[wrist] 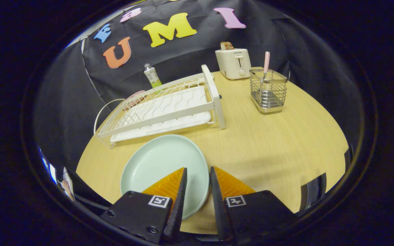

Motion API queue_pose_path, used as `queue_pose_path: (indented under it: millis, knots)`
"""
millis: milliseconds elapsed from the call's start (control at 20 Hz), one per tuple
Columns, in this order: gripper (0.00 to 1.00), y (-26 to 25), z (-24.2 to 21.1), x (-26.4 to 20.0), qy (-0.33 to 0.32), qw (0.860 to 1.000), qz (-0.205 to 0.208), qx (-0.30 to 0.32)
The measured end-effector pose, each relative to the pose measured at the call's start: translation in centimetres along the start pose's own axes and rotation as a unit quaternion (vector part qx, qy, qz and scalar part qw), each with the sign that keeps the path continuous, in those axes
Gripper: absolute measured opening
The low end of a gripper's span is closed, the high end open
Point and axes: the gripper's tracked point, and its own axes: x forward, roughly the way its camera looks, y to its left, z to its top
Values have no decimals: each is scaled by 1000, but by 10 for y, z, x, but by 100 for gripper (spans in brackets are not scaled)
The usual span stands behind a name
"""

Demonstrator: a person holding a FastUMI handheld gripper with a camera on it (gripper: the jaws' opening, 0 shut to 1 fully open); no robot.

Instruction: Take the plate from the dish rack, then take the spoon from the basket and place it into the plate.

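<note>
The pale green plate point(164, 167) lies flat on the wooden worktop point(268, 143), just in front of the white dish rack point(162, 107), so the first part of the task looks done. The tool point(198, 172) hangs over the near right part of the plate with its fingers a narrow gap apart; nothing sits between them, and they do not seem to press on the rim, though the fisheye view makes their height above it hard to judge.

The spoon point(266, 61) stands upright in the wire basket point(268, 90), well apart from the plate, beyond the fingers and to the right, with only its pinkish handle rising above the rim. A cream toaster point(234, 63) stands just beside the basket, and a small bottle point(152, 76) stands behind the rack.

The risks lie in the reach ahead, as I judge it. The handle is slim and upright, so a slightly off-centre closing could nudge it aside against the wires instead of catching it. The basket looks light (it is mostly open wire), and pulling the spoon out at a slant could tip or drag it. A low sweep away from the plate might also clip its rim and slide it across the worktop.
</note>
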Motion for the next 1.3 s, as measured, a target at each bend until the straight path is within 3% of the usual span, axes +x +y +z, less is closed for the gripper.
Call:
queue_pose_path:
  millis: [100,150,300,450,950,1300]
  knots:
    - [72,-2,15,-5,-25,1000,1,-17]
    - [80,-10,25,-10,-49,998,-11,-34]
    - [88,-38,69,-24,-137,986,-64,-65]
    - [100,-55,103,-28,-185,978,-72,-69]
    - [100,-162,208,16,-211,966,-144,-44]
    - [100,-181,256,75,-177,979,-103,-6]
